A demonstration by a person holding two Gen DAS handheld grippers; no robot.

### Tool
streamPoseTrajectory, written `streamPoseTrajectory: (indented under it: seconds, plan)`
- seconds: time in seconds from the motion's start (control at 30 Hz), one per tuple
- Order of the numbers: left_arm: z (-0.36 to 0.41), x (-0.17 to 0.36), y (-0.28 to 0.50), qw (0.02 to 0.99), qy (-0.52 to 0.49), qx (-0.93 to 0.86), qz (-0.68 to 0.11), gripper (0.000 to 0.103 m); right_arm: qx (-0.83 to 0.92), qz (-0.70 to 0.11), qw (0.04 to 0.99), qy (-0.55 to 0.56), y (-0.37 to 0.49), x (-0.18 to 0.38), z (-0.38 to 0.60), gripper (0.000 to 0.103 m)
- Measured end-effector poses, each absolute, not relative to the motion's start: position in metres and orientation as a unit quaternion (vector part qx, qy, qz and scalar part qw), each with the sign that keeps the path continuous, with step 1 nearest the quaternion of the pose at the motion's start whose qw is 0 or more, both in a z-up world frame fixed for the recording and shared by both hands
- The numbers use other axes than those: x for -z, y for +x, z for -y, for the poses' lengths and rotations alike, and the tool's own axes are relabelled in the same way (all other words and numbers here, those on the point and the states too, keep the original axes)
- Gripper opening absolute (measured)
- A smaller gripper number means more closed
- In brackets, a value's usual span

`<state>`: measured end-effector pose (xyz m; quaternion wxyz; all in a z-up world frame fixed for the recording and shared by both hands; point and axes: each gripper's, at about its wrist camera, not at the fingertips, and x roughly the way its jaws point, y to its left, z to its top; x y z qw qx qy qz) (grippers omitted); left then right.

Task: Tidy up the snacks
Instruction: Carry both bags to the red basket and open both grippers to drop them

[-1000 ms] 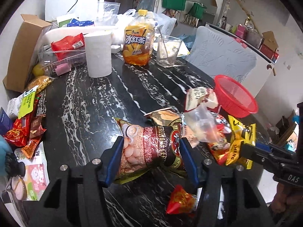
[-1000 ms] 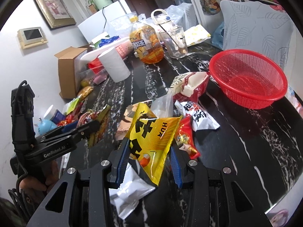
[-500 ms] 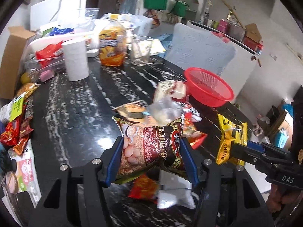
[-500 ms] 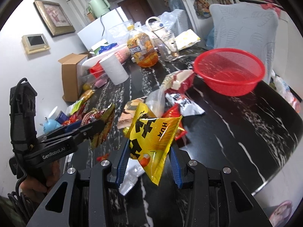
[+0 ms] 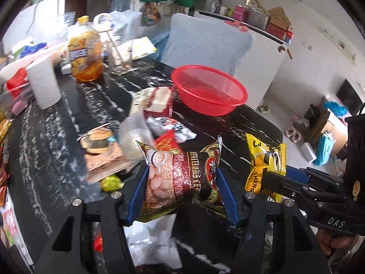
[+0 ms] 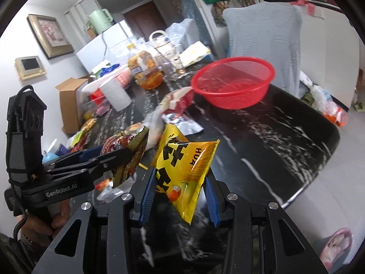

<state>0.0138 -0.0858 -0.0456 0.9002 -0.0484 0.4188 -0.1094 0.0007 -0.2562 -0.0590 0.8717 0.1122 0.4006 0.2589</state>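
The left gripper (image 5: 182, 189) is clamped on a brown snack bag (image 5: 182, 178), its blue pads pressing both ends, and holds it clear of the black marble table (image 5: 57, 148). To its right the right gripper (image 6: 180, 191) pinches a yellow packet (image 6: 182, 166), also lifted off the table; in the left wrist view the same packet hangs from black fingers at the right edge. A hand (image 6: 45, 221) grips the left tool's handle at the near left.

Below and just beyond the brown bag lies a loose heap of snacks: a white packet (image 5: 150, 244), a small green one (image 5: 111, 182), a flat burger pack (image 5: 100, 141), a clear bag (image 5: 136, 134) and a red-and-white bag (image 5: 157, 100).

Farther right, a red basket (image 5: 209, 91) stands on the table, apart from the heap. At the far left are a paper roll (image 5: 44, 82), an orange bottle (image 5: 85, 57) and a glass (image 5: 119, 54). A pale blue chair (image 5: 205, 38) stands behind the table.
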Motion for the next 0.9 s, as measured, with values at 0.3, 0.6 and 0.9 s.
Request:
streamPoseTrajectory:
  seconds: [0.3, 0.6, 0.9]
  plan:
    - [0.115, 0.042, 0.043, 0.893, -0.031, 0.147, -0.424, 0.058, -0.236, -0.404, 0.875, 0.124, 0.018, 0.064, 0.278, 0.040]
    - [0.132, 0.033, 0.075, 0.895, -0.004, 0.170, -0.412, 0.058, -0.231, -0.406, 0.875, 0.126, 0.045, 0.062, 0.285, 0.040]
    - [0.137, 0.018, 0.101, 0.902, 0.012, 0.178, -0.393, 0.058, -0.230, -0.390, 0.883, 0.124, 0.075, 0.049, 0.289, 0.040]
